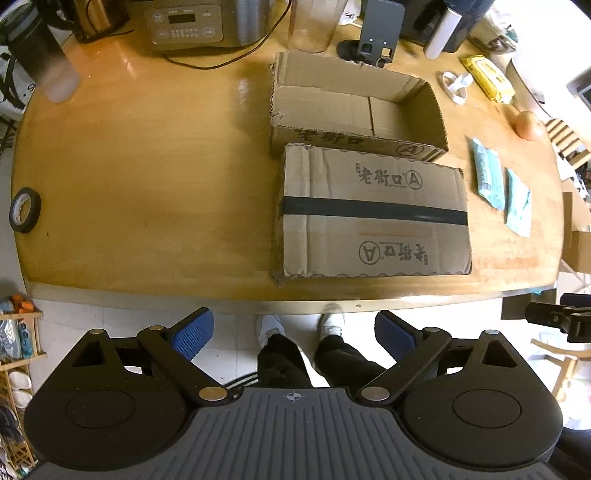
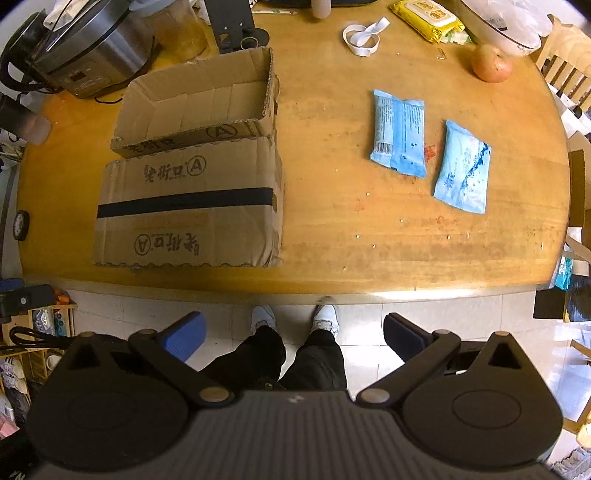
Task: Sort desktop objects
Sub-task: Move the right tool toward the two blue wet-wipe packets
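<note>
— Wooden tabletop (image 2: 332, 240), rounded at the near edge, crumbs all over the right half. What lies where?

— Two cardboard boxes left of the middle. The open box (image 2: 195, 107) sits toward the far edge and shows nothing inside from either view. The shut box (image 2: 188, 206), with a dark tape stripe across its top, touches it on the near side and reaches almost to the near edge. Two blue packets (image 2: 400, 133) lie flat toward the right edge, just beside each other, well apart from the boxes.

— And the tools?

— Both hang off the near edge over the floor, above the person's legs (image 2: 295, 354). The left tool (image 1: 293, 332) has its jaws spread wide with nothing between them; the right tool (image 2: 293, 336) is the same.

— Anything else out there?

— A roll of black tape (image 1: 25, 215) at the left edge, an apple (image 2: 491, 66) and a loop of white strap (image 2: 364, 35) toward the far right corner, a rice cooker (image 1: 207, 24) at the far edge.

— So how far along is the sorting?

— Can't say. Packets out, box bare: that fits either end of it.

— What could go wrong?

— Those packets are thin and slick, I'd guess. A pinch at one corner could let one droop and slip out on the way across. The open box has a torn, floppy near wall, so a low carry might catch it and shove the box. And the apple could roll if bumped.
</note>
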Demonstrator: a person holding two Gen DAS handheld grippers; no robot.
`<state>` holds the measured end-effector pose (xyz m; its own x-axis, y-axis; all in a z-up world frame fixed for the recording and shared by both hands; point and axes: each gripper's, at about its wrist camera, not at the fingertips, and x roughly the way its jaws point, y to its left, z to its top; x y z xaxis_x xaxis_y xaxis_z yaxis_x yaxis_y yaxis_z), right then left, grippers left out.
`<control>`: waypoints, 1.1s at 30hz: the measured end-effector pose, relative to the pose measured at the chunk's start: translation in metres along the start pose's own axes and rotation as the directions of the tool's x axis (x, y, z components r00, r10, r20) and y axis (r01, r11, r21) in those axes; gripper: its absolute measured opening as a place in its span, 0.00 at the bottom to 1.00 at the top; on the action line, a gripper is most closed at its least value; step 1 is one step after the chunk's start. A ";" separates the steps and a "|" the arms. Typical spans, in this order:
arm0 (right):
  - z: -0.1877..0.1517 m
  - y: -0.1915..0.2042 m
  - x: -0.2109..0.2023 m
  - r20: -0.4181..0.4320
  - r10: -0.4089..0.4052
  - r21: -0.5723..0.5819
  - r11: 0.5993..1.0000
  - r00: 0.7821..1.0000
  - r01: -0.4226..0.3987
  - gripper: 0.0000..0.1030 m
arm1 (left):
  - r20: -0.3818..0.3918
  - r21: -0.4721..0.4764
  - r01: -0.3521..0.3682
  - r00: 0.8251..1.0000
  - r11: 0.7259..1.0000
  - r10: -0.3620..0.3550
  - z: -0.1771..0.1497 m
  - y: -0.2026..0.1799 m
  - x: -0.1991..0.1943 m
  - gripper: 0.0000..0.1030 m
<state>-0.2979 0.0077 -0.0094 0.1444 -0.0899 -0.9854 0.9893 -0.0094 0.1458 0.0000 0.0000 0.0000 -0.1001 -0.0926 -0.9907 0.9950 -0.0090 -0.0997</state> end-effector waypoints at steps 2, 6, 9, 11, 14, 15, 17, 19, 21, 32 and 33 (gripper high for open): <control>0.000 0.000 0.000 0.000 0.003 -0.003 1.000 1.000 -0.003 1.00 | 0.001 -0.005 0.010 1.000 1.000 -0.010 0.000 0.006 0.001 0.93; -0.001 0.012 -0.002 -0.016 -0.007 -0.011 1.000 1.000 0.007 1.00 | 0.003 -0.016 0.031 1.000 0.999 -0.031 -0.001 0.017 0.004 0.93; -0.005 0.024 -0.003 -0.016 -0.001 -0.012 1.000 1.000 0.001 1.00 | 0.005 -0.022 0.044 0.999 0.999 -0.044 -0.002 0.025 0.006 0.93; -0.005 0.030 -0.001 -0.021 0.018 -0.015 1.000 1.000 -0.019 1.00 | 0.013 -0.022 0.034 0.999 0.999 -0.034 -0.003 0.033 0.005 0.93; -0.006 0.041 0.000 -0.022 0.041 -0.028 0.999 0.999 -0.041 1.00 | 0.016 -0.047 0.028 0.999 0.999 -0.028 -0.003 0.044 0.004 0.93; -0.006 0.043 -0.001 -0.020 0.047 -0.035 0.998 0.999 -0.048 1.00 | 0.019 -0.058 0.027 0.999 0.998 -0.026 -0.002 0.046 0.003 0.93; -0.004 0.044 -0.004 -0.011 0.059 -0.044 0.997 0.998 -0.059 1.00 | 0.028 -0.072 0.028 0.999 0.997 -0.026 -0.002 0.047 0.001 0.93; -0.002 0.041 -0.006 0.000 0.053 -0.049 0.997 0.999 -0.052 1.00 | 0.037 -0.073 0.033 0.999 0.997 -0.030 -0.001 0.042 0.000 0.93; 0.000 0.036 -0.008 0.008 0.040 -0.051 0.998 0.999 -0.039 1.00 | 0.040 -0.061 0.041 0.998 0.997 -0.039 0.000 0.031 0.001 0.93; 0.006 -0.001 -0.006 -0.001 0.052 -0.031 0.998 0.999 -0.052 1.00 | 0.029 0.000 0.074 0.997 0.997 -0.074 0.004 -0.025 0.010 0.93; 0.006 -0.004 -0.005 -0.004 0.054 -0.029 0.998 0.999 -0.054 1.00 | 0.029 0.003 0.072 0.997 0.997 -0.072 0.005 -0.028 0.011 0.93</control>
<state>-0.3025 0.0026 -0.0041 0.1976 -0.0866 -0.9764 0.9803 0.0239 0.1963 -0.0285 -0.0059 -0.0073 -0.1718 -0.1203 -0.9778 0.9851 -0.0189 -0.1708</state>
